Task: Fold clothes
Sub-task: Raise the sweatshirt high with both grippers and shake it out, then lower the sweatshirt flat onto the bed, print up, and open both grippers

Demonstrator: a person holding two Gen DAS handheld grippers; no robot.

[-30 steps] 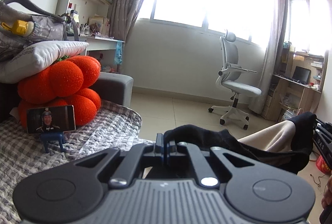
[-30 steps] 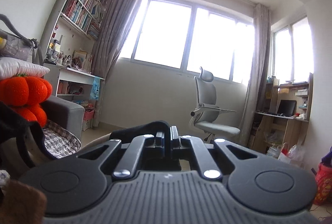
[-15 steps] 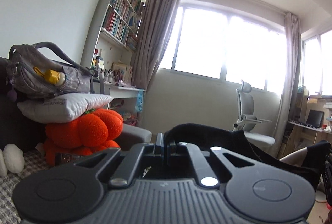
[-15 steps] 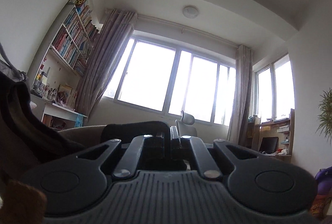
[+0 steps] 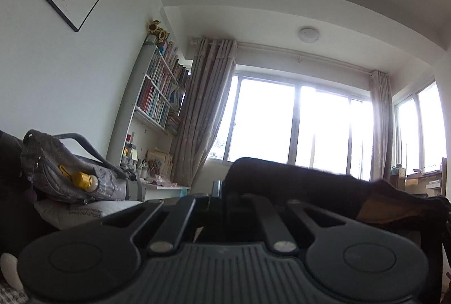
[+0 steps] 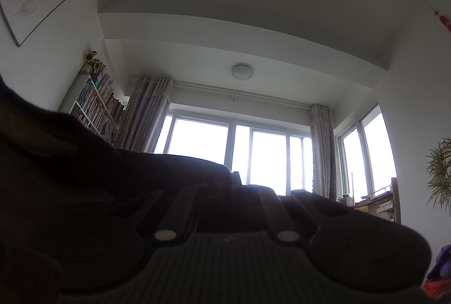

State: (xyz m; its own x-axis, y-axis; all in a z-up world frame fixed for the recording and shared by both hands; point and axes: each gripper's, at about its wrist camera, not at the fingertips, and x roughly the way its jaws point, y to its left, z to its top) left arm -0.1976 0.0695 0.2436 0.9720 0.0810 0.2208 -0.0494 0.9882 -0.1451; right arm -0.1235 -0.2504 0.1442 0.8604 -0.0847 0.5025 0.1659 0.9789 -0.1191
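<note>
A black garment with a tan lining stretches between my two grippers, held up in the air. My left gripper is shut on its left edge, and the cloth runs off to the right. In the right wrist view the same black garment comes in from the left as a dark mass, and my right gripper is shut on its edge. Both grippers point upward toward the window; the hanging part of the garment is hidden below the gripper bodies.
A grey bag lies on a white pillow at the left. Behind stand a bookshelf, curtains, bright windows and a desk at the right. A plant stands far right.
Both grippers rose and tilted upward, lifting the black garment. The sofa, orange cushion and floor dropped out of view; ceiling and wall picture came in.
</note>
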